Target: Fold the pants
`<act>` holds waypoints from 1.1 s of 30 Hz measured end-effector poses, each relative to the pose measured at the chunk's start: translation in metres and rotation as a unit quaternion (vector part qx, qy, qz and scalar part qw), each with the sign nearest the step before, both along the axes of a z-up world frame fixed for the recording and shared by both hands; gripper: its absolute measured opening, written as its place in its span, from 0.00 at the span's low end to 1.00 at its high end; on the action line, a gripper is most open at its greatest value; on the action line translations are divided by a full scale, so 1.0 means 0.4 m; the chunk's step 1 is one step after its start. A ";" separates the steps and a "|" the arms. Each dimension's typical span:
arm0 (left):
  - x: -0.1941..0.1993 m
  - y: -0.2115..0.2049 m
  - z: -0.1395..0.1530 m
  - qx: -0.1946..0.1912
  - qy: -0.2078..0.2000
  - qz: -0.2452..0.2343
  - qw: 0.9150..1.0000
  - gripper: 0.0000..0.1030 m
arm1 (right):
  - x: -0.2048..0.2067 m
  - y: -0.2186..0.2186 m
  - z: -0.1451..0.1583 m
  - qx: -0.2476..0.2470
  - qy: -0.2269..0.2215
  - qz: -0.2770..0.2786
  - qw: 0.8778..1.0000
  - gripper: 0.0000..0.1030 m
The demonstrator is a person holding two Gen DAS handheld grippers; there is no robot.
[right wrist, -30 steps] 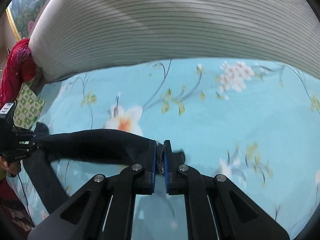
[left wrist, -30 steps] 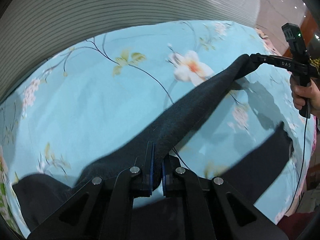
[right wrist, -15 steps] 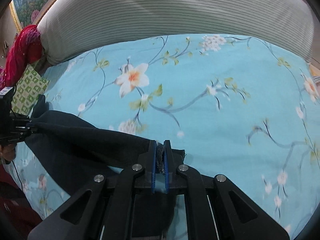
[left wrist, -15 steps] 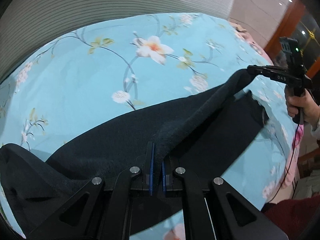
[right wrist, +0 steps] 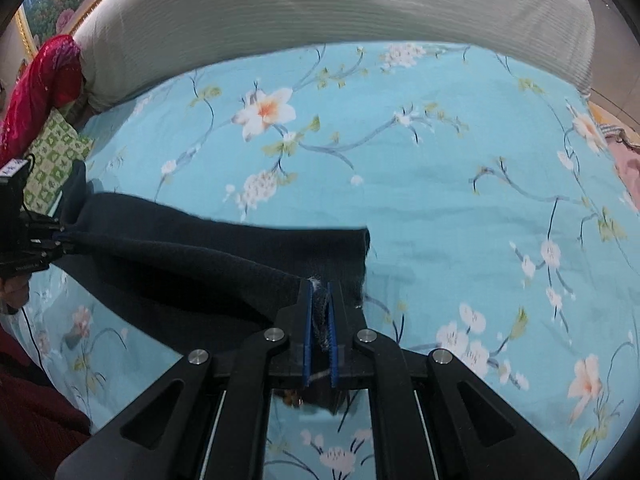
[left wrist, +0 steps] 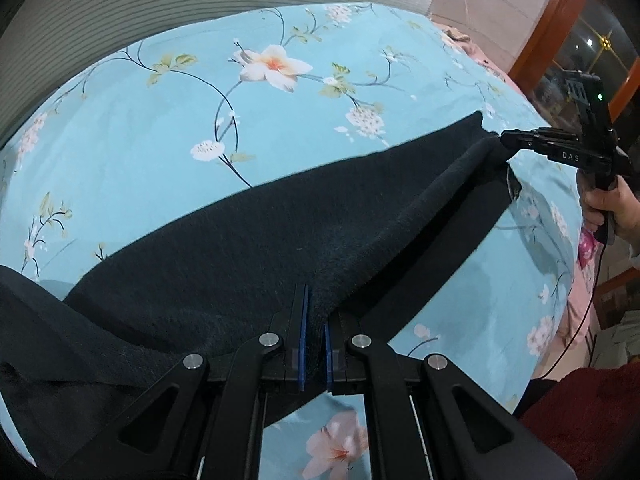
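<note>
The left tongs (left wrist: 314, 336) are clenching a raised fold of the dark pants (left wrist: 248, 248), which are lying spread across the lower middle of the left wrist view on the floral bedsheet (left wrist: 160, 128). Only this view is showing the right tongs (left wrist: 505, 141) from outside, at the right edge, pinching the far end of the same fold with the person's right hand (left wrist: 612, 208) gripping the handle. The right wrist view is showing the right tongs (right wrist: 319, 312) close up, clamping a bunched edge of the pants (right wrist: 192, 256), with the left tongs (right wrist: 54, 240) at the left edge. A striped headboard (right wrist: 320, 12) is filling the top, and a red garment (right wrist: 36, 84) is hanging at the upper left.
</note>
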State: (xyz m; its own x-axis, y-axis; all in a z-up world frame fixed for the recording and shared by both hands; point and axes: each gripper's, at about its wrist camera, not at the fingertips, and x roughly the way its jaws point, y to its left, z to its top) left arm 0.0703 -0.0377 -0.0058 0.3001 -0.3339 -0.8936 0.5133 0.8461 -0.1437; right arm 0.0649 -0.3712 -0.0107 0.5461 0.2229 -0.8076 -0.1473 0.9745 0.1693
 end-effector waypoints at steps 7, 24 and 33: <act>-0.026 -0.004 -0.045 0.012 0.009 -0.014 1.000 0.05 | -0.035 0.012 -0.024 -0.018 0.015 0.001 1.000 0.07; -0.074 0.062 -0.023 -0.024 0.049 0.072 0.996 0.56 | -0.080 -0.002 0.031 -0.048 0.003 -0.061 0.997 0.51; -0.006 0.232 0.033 -0.012 0.074 0.246 0.966 0.65 | -0.018 0.166 0.053 0.032 -0.012 0.001 0.999 0.52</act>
